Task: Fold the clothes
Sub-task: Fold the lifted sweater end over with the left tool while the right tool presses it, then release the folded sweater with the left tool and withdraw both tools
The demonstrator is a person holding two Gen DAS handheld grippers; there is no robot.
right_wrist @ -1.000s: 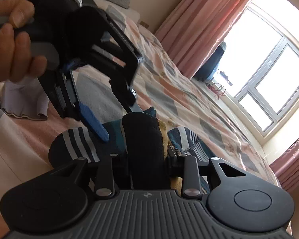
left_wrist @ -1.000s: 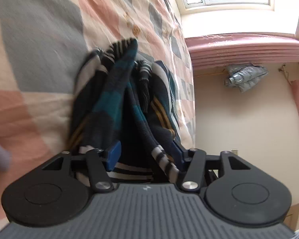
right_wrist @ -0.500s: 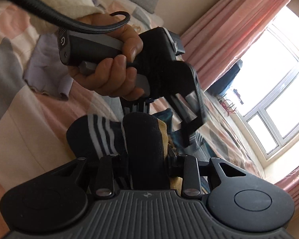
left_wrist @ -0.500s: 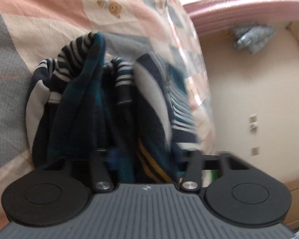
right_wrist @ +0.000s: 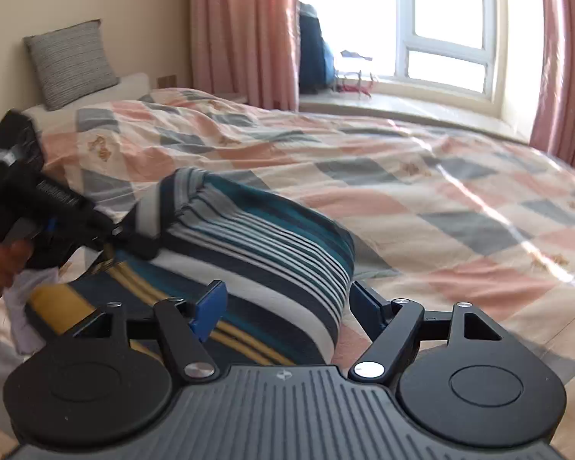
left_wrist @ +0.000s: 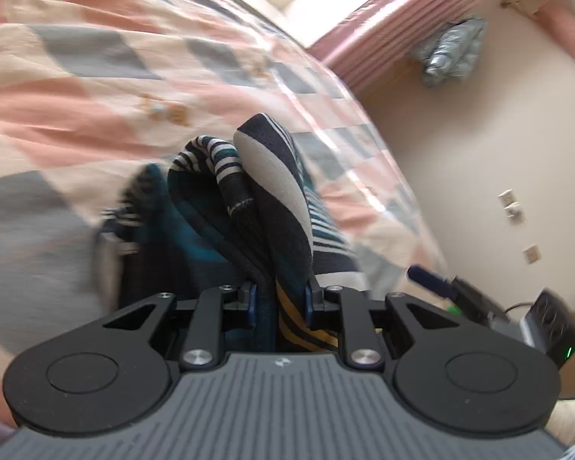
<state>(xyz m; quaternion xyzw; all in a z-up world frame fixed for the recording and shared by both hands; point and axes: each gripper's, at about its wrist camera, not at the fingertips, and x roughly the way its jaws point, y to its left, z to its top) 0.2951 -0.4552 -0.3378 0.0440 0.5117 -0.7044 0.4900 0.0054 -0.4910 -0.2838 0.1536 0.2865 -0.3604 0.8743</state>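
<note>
A striped sweater point(right_wrist: 257, 245) in navy, teal, white and yellow lies bunched on the checked bedspread point(right_wrist: 421, 191). In the left wrist view my left gripper point(left_wrist: 279, 299) is shut on a thick fold of the sweater point(left_wrist: 264, 191), which rises in front of the camera. In the right wrist view my right gripper point(right_wrist: 287, 306) stands open, its blue pads on either side of the sweater's near edge, gripping nothing. The left gripper point(right_wrist: 107, 237), held by a hand point(right_wrist: 0, 264), clamps the sweater at the left.
A pale lilac garment point(right_wrist: 23, 306) lies under the hand at the left. A grey pillow point(right_wrist: 71, 63) leans at the headboard. Pink curtains point(right_wrist: 245, 30) and a window point(right_wrist: 444, 23) stand beyond the bed. The right gripper's blue fingertip point(left_wrist: 429, 280) shows low right in the left wrist view.
My right gripper has let go of the sweater and opened, and its view has swung toward the window. The left gripper has stayed shut on the fold and turned with it.
</note>
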